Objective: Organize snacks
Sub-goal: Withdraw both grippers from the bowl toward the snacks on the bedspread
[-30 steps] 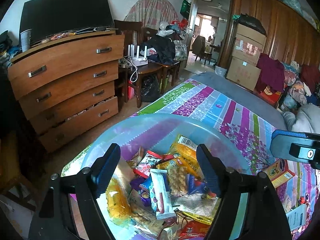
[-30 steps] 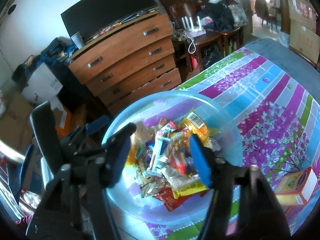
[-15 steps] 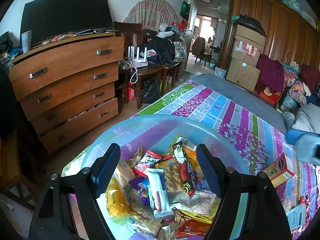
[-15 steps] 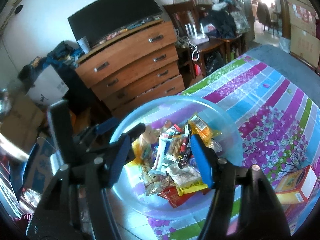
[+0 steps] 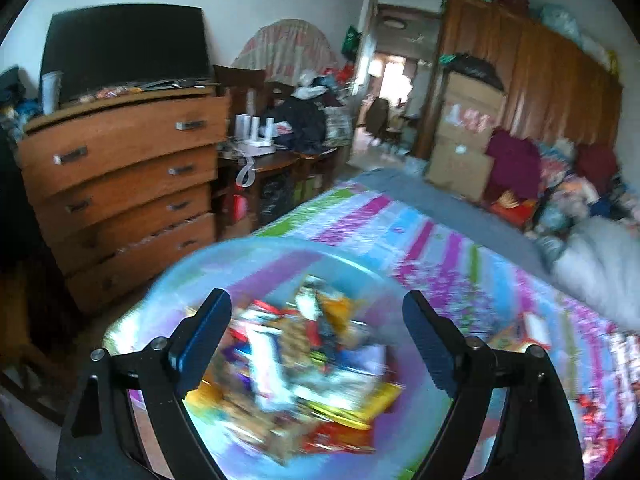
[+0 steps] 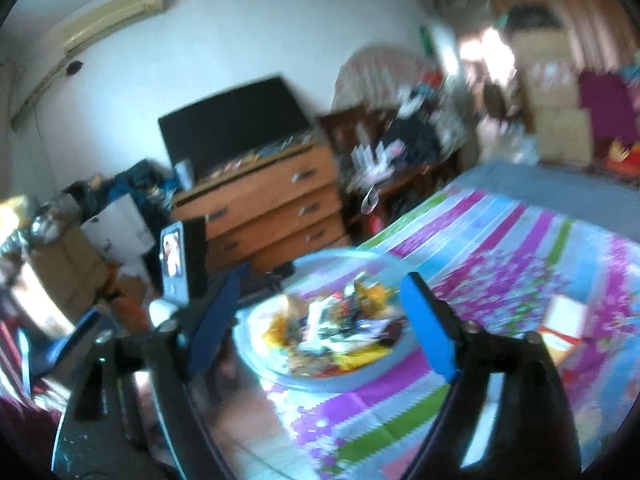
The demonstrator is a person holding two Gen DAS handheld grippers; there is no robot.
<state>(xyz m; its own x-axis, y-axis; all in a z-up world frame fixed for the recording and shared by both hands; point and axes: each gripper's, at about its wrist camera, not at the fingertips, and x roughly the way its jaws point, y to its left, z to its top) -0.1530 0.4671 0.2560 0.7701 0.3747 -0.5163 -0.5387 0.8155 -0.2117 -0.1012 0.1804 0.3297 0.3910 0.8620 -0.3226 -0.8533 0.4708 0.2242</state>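
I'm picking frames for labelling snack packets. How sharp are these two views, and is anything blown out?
Left wrist view: the pile of snack packets in the clear plastic basin is motion-smeared and unreadable, while the open left gripper stays crisp. Right wrist view: blurred throughout, the bright doorway overexposed, only the open right gripper fairly sharp.

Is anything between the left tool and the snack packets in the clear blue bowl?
Nothing visible. The left tool is open above the clear blue plastic bowl, and the snack packets lie uncovered.

Motion blur smears the snack packets [image 5: 304,360] in the bowl [image 5: 172,284]; their labels cannot be read
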